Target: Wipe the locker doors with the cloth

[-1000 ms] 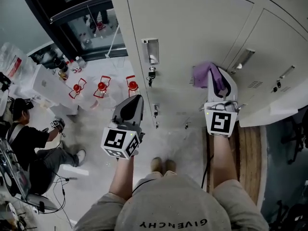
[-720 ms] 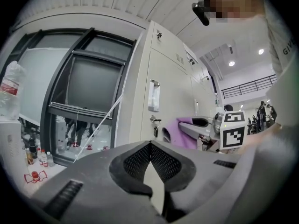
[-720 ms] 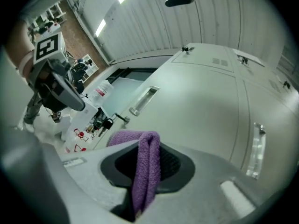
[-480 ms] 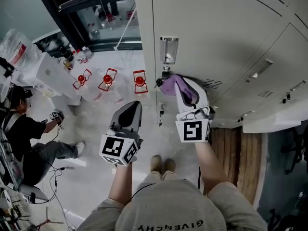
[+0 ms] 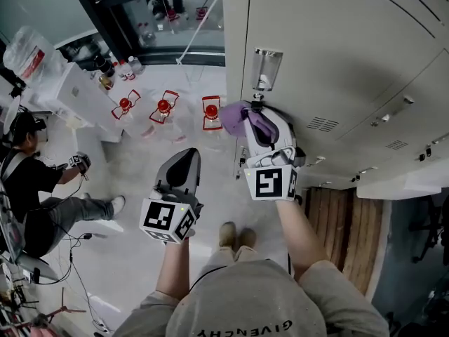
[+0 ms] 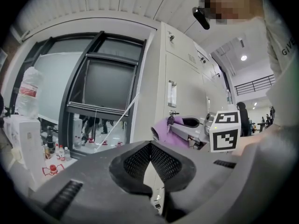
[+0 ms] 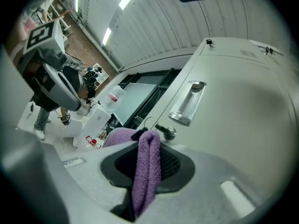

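At the left edge of the leftmost locker door (image 5: 337, 55), just below its handle (image 5: 265, 69) and beside the key (image 5: 257, 104), the purple cloth (image 5: 233, 121) is held pinched between the closed jaws of the right gripper (image 5: 257, 123). The left gripper (image 5: 185, 159) is kept clear of the lockers, its jaws shut together on nothing. Wiping is judged to be under way on this door, but no mark on the pale surface shows what is done, and the doors further right (image 5: 414, 118) are taken as yet to be covered.
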### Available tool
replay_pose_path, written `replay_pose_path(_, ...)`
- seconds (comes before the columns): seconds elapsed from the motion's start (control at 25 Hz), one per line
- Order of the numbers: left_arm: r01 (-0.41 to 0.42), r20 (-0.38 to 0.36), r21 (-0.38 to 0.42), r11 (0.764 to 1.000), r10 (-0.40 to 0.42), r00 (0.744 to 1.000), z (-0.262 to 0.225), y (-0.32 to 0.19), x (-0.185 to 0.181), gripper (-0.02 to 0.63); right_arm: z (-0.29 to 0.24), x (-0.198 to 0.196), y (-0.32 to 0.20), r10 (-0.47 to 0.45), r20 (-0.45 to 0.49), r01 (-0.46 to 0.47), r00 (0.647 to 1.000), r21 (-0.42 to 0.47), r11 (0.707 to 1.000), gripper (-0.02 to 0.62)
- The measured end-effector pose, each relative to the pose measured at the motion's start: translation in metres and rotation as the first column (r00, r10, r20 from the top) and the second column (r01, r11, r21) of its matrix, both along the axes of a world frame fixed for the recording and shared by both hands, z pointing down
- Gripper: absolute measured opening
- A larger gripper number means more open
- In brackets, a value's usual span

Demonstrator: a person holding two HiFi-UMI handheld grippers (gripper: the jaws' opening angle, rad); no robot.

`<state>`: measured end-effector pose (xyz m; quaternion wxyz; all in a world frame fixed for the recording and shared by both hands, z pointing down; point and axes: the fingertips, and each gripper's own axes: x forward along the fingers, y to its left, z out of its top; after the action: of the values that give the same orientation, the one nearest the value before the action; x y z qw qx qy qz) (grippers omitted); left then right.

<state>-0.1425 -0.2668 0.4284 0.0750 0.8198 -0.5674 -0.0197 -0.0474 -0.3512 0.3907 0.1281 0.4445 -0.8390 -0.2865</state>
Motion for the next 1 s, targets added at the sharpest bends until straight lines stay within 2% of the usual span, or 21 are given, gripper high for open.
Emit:
replay_pose_path(0.36,-0.066,0.000,-0.002,0.998,0.066,0.998,0.001,-0.007,0.031,-0.002,-0.002,0.039,0.001,0.065,-0.040,-0.064,0.997,0.026,0.998,0.063)
replay_pose_path(1.0,-0.158,0.016,-0.004,0.987,0.158,0.987,0.000,-0.016,0.083,-0.002,-0.009,0.131,0.000,0.214,-0.041,-0.212,0.976,0.048,0.976,0.066)
